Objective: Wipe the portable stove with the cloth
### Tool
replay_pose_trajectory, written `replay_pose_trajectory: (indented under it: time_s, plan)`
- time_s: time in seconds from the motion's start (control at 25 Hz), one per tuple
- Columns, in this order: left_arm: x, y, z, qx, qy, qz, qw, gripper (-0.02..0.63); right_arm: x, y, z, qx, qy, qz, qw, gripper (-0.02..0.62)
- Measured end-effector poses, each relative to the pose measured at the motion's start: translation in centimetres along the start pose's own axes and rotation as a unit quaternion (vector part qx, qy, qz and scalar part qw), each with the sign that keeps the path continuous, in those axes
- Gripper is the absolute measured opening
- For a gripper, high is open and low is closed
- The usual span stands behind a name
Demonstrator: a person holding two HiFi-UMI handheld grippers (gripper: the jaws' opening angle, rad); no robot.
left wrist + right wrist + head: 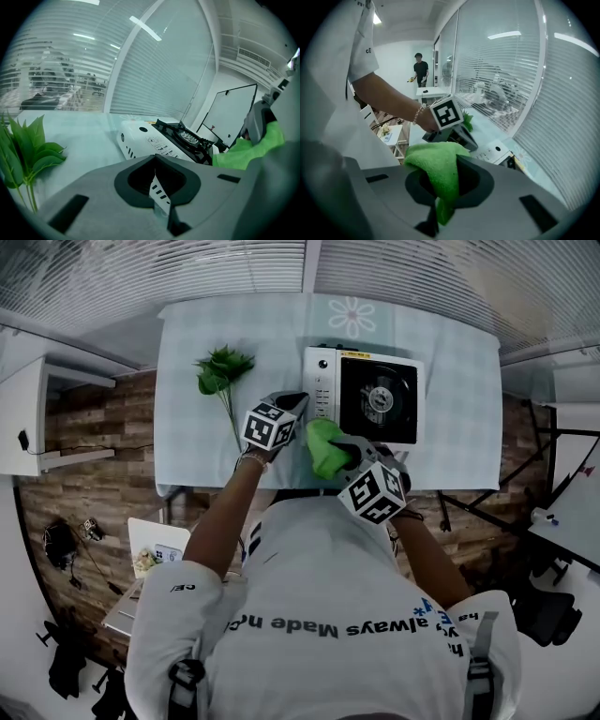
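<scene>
a pale-clothed table (pixel 187 381) stands against slatted blinds (pixel 187 268), with wood flooring on both sides.

head view: the portable stove (pixel 375 399) sits right of the table's middle, silver control strip on the left and black burner on the right. a leafy sprig (pixel 223 371) lies well apart on the left. the left gripper (pixel 298 401) reaches to the stove's near left corner; i cannot tell if it touches. the right gripper (pixel 345 454) carries the green cloth (pixel 326 446) just off the stove's near edge.

left gripper view: its jaws are pressed together with nothing between them, and the stove's white casing lies just ahead.

right gripper view: the jaws pinch a fold of the cloth, and the rest puffs up over them in a loose bunch.

the cloth looks soft, light and limp, so it should drape and smear easily. a grip on a thick fold, as here, probably leaves enough hanging free to wipe with. the stove looks rigid and heavier, yet it may slide on the tablecloth. the plain casing side seems the safest place to steady it, away from the grate and controls.
</scene>
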State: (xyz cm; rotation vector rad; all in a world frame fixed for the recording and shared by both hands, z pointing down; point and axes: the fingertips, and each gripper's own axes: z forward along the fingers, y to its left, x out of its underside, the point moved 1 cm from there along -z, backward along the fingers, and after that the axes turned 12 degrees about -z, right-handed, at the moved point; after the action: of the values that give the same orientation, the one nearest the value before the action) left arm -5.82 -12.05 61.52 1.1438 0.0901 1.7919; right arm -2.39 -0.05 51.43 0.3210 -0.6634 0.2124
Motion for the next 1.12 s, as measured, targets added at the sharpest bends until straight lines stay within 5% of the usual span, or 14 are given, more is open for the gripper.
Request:
replay_pose_trajectory:
  time_s: [0.16, 0.68, 1.12]
  plan:
    - [0.0, 0.0, 0.0, -0.003, -0.001, -0.001, 1.0, 0.012, 2.3, 3.3, 2.9, -0.011, 0.023, 0.0, 1.0, 0.023]
    - [0.0, 0.0, 0.0, -0.01, -0.006, -0.002, 0.9999, 0.012, 6.8, 7.0, 9.3, 0.037, 0.125, -0.154, 0.979, 0.023]
    - [0.2, -0.1, -0.1, -0.026, -0.007, 0.015, 0.9995, 0.012, 8.9, 7.9, 10.7, 0.035, 0.133, -0.154, 0.978, 0.023]
